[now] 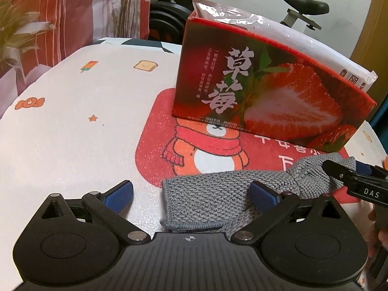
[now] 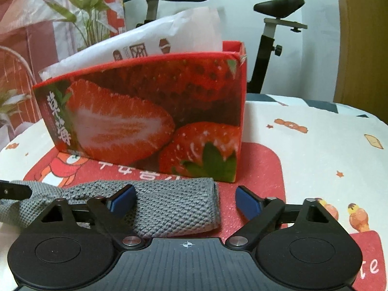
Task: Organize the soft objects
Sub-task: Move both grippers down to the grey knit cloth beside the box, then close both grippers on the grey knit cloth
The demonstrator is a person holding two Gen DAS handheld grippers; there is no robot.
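a: where do the left tongs (image 1: 192, 194) stand?

b: spread wide, holding nothing. one blue pad (image 1: 120, 195) is over the bare surface (image 1: 72, 126); the other sits on top of the grey knitted cloth (image 1: 213, 198).

a: and the right tongs (image 2: 185, 197)?

b: also parted, nothing pinched. their left pad (image 2: 122, 200) lies over the grey knitted cloth (image 2: 169, 206), and the right pad (image 2: 247, 201) is over the red mat (image 2: 262, 169), clear of the fabric.

a: so where is the cloth?

b: it lies flat, stretched sideways, partly on the red mat (image 1: 155, 160) with the cartoon bear and partly on the white patterned cover, just in front of the strawberry box (image 1: 266, 92). in the left view the right tongs' (image 1: 339, 172) dark tip reaches over its far bunched end; whether it touches, i cannot tell.

a: and further out?

b: the strawberry box (image 2: 145, 121) stands upright on the mat, open at the top, with a white plastic bag (image 2: 169, 34) sticking out of it. behind it is an exercise bike (image 2: 274, 24), and a flowered curtain (image 1: 72, 12) hangs to one side.
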